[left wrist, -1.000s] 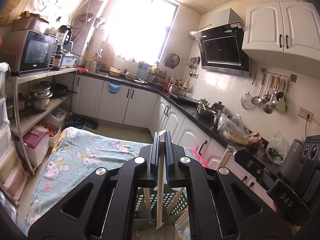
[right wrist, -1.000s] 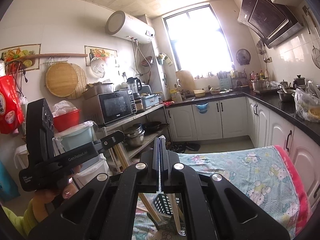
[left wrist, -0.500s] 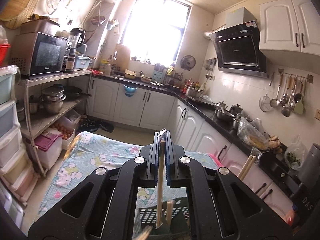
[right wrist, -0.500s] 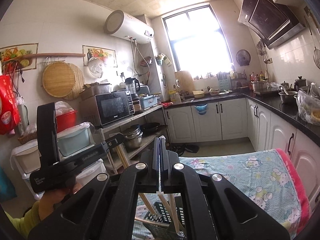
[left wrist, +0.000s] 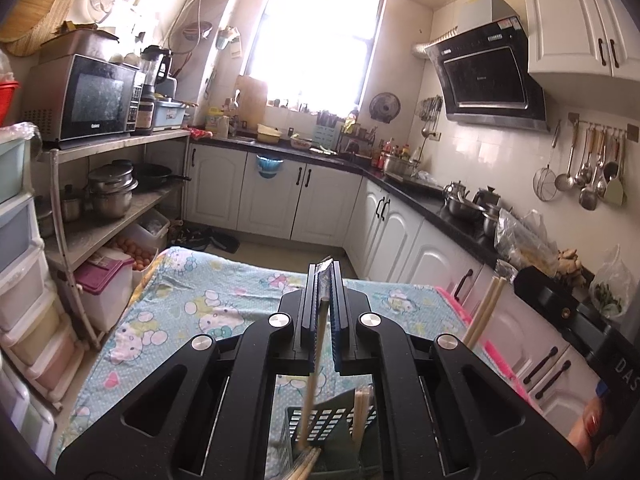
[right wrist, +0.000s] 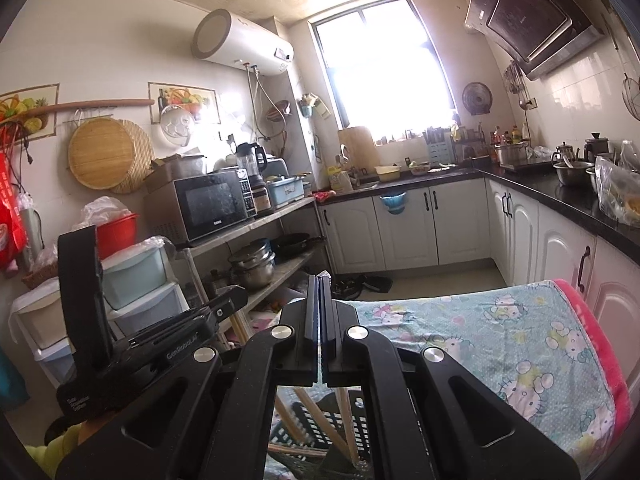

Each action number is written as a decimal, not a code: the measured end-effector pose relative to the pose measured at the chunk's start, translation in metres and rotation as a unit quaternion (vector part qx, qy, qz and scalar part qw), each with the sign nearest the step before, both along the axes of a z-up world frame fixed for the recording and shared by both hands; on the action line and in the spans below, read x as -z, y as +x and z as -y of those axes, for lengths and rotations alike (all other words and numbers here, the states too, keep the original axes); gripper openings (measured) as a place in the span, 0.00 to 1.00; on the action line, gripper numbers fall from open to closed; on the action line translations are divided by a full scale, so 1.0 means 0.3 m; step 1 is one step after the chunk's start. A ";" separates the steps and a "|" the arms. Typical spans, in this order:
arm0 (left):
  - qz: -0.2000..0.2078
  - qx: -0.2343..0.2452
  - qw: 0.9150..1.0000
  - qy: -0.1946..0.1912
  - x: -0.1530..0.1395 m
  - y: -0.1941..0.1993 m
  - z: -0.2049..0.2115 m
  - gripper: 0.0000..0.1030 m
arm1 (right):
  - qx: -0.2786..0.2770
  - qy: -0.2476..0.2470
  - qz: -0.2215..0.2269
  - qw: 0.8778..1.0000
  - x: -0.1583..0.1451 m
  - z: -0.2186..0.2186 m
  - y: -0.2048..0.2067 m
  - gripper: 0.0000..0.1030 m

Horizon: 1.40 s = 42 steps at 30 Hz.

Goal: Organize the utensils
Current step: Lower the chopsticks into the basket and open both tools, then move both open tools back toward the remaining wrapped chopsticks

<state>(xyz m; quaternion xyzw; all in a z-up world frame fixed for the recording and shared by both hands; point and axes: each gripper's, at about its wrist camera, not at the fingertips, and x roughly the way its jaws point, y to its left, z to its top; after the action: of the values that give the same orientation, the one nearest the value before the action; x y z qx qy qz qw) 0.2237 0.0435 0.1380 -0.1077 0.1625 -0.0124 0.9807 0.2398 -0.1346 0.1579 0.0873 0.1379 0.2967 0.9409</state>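
Chopstick (left wrist: 318, 344) held between the closed jaws of the left gripper (left wrist: 325, 276) runs nearly upright, its top pinched at the pads and its lower end pointing down into the black slotted basket (left wrist: 332, 420) below. Another chopstick (left wrist: 362, 408) already stands in that basket, leaning a little, and more tips (left wrist: 306, 462) lie at its bottom edge. From the right wrist camera, the right gripper (right wrist: 320, 280) has its jaws pressed together; whether anything thin is pinched between them cannot be told. Beneath it the same basket (right wrist: 316, 428) shows wooden sticks (right wrist: 316, 412) crossing at slants. Two chopsticks (left wrist: 482, 312) rise beside the right gripper in the left wrist camera. The basket sits on a table covered by a cartoon-print cloth (left wrist: 200, 304).
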 end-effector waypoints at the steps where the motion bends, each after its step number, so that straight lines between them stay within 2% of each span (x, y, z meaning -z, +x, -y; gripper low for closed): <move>1: -0.003 0.001 1.000 0.001 0.009 0.003 0.002 0.03 | 0.002 -0.002 -0.002 1.000 0.009 -0.003 0.007 0.01; 13: -0.030 0.011 0.999 0.003 0.083 0.017 0.010 0.03 | 0.027 -0.010 -0.040 0.999 0.104 0.004 0.086 0.01; 23: -0.039 0.015 0.999 0.003 0.104 0.012 0.011 0.03 | 0.042 -0.007 -0.074 0.996 0.157 0.030 0.089 0.02; 24: -0.040 0.015 0.999 0.003 0.105 0.011 0.013 0.03 | 0.042 -0.006 -0.075 0.996 0.159 0.032 0.087 0.05; 25: -0.040 0.015 0.999 0.003 0.105 0.010 0.013 0.03 | 0.044 -0.005 -0.075 0.996 0.162 0.036 0.084 0.14; 27: -0.042 0.016 0.999 0.002 0.108 0.007 0.013 0.03 | 0.050 -0.005 -0.074 0.996 0.165 0.041 0.074 0.26; 29: -0.044 0.017 0.999 0.002 0.109 0.006 0.012 0.06 | 0.051 -0.002 -0.075 0.996 0.168 0.051 0.067 0.26; 34: -0.048 0.017 0.999 -0.003 0.116 -0.004 0.005 0.24 | 0.053 -0.002 -0.077 0.996 0.171 0.066 0.049 0.32; 37: -0.048 0.018 0.999 -0.007 0.119 -0.020 -0.001 0.30 | 0.055 -0.003 -0.077 0.995 0.170 0.073 0.036 0.36; 39: -0.047 0.018 0.999 -0.011 0.117 -0.028 -0.003 0.40 | 0.056 -0.002 -0.079 0.995 0.170 0.078 0.030 0.37; 42: -0.043 0.020 0.999 -0.016 0.112 -0.045 -0.009 0.47 | 0.056 -0.004 -0.079 0.995 0.170 0.088 0.017 0.39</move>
<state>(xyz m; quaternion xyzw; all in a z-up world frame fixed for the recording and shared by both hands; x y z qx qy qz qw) 0.2103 0.0463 0.1043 -0.1208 0.2068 -0.0299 0.9704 0.2449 -0.1608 0.1070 0.1146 0.2077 0.2354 0.9425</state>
